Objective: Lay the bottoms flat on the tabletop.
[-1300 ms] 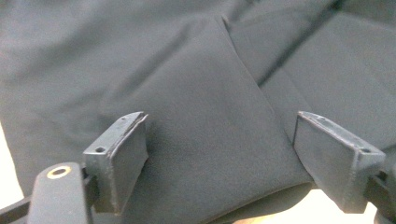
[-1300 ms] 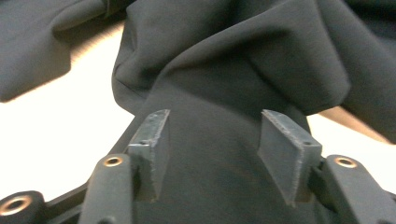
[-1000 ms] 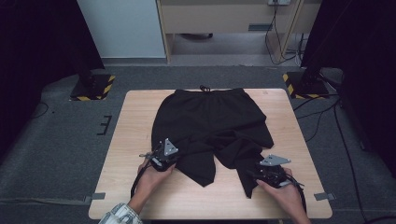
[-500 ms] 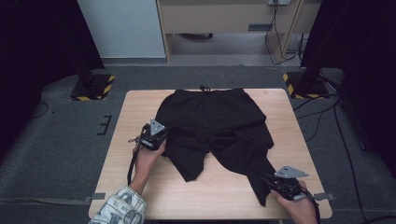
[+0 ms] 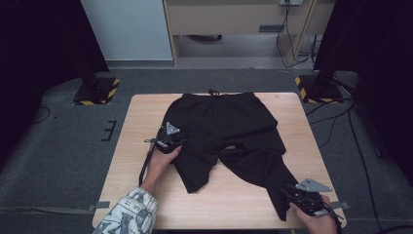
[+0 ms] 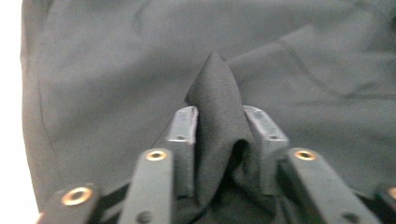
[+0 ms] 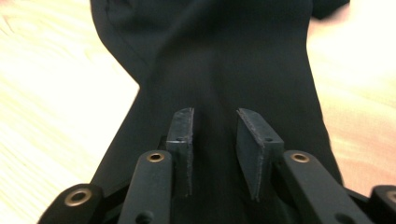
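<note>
Left gripper [image 6: 218,123] pinching shorts [image 5: 229,131] fold; jaws opening

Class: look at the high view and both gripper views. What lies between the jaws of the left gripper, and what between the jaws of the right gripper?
A raised fold of the black shorts stands between the left gripper jaws, in its own view. The right gripper jaws stand apart over a flat shorts leg.

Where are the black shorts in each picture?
High view: the black shorts lie spread in the middle of the wooden table.
Left gripper view: they cover the picture, a fold of them raised between the jaws.
Right gripper view: one leg runs up the middle, over the table.
Shared landmark: the pale wooden table.
</note>
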